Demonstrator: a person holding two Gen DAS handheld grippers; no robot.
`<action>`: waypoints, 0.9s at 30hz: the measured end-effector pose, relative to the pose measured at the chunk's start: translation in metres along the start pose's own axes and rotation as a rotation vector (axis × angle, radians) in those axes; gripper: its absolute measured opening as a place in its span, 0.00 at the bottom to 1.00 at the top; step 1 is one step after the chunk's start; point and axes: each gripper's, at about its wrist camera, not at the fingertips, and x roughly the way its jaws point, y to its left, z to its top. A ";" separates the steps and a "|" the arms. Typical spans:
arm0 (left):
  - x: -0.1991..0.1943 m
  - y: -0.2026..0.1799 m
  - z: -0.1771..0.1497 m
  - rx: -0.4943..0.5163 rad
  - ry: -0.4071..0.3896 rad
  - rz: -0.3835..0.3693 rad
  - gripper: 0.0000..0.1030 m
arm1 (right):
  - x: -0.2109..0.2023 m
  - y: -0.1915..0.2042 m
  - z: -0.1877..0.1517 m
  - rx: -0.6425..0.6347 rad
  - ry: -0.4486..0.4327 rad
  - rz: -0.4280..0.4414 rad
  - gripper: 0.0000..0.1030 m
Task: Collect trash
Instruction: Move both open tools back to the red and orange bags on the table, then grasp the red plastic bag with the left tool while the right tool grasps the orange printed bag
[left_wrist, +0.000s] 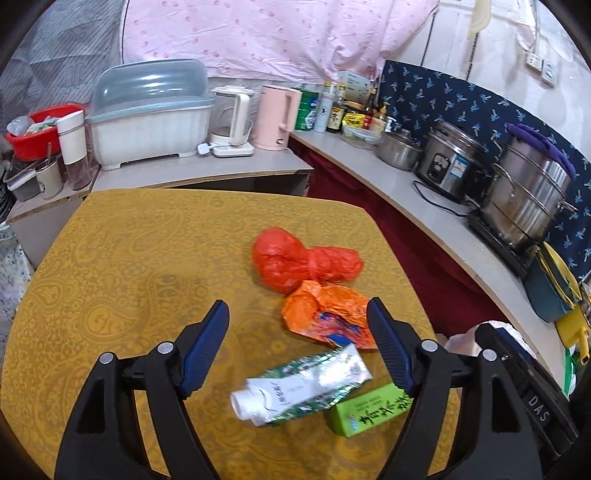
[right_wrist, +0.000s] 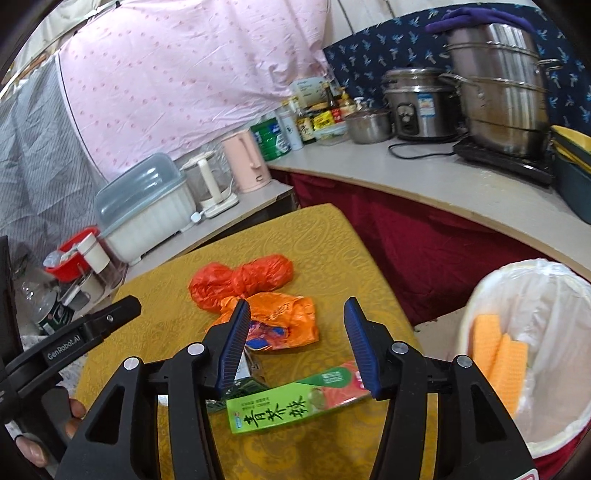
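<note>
On the yellow table (left_wrist: 129, 258) lie a red plastic bag (left_wrist: 299, 258), a crumpled orange wrapper (left_wrist: 325, 314), a flattened silver-green carton (left_wrist: 303, 384) and a green box (left_wrist: 365, 408). My left gripper (left_wrist: 299, 314) is open above the table, the carton just below its fingers. My right gripper (right_wrist: 295, 314) is open over the green box (right_wrist: 295, 402), with the orange wrapper (right_wrist: 280, 321) and the red bag (right_wrist: 240, 280) just beyond. A white-lined trash bin (right_wrist: 546, 332) with yellow pieces inside stands right of the table.
A counter (left_wrist: 424, 199) curves along the right with steel pots (left_wrist: 524, 192), a rice cooker (left_wrist: 450, 162) and bottles. Behind the table stand a dish box (left_wrist: 147, 114), kettles (left_wrist: 273, 114) and a red bowl (left_wrist: 48, 129). The left gripper's body (right_wrist: 74, 343) shows at the right view's left.
</note>
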 end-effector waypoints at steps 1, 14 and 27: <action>0.004 0.006 0.002 -0.005 0.004 0.007 0.76 | 0.008 0.002 -0.001 -0.001 0.016 0.004 0.50; 0.075 0.030 0.023 -0.029 0.068 0.039 0.82 | 0.104 0.005 -0.010 -0.017 0.183 -0.010 0.50; 0.154 0.030 0.040 -0.055 0.194 -0.012 0.87 | 0.155 -0.005 -0.019 -0.021 0.306 -0.051 0.50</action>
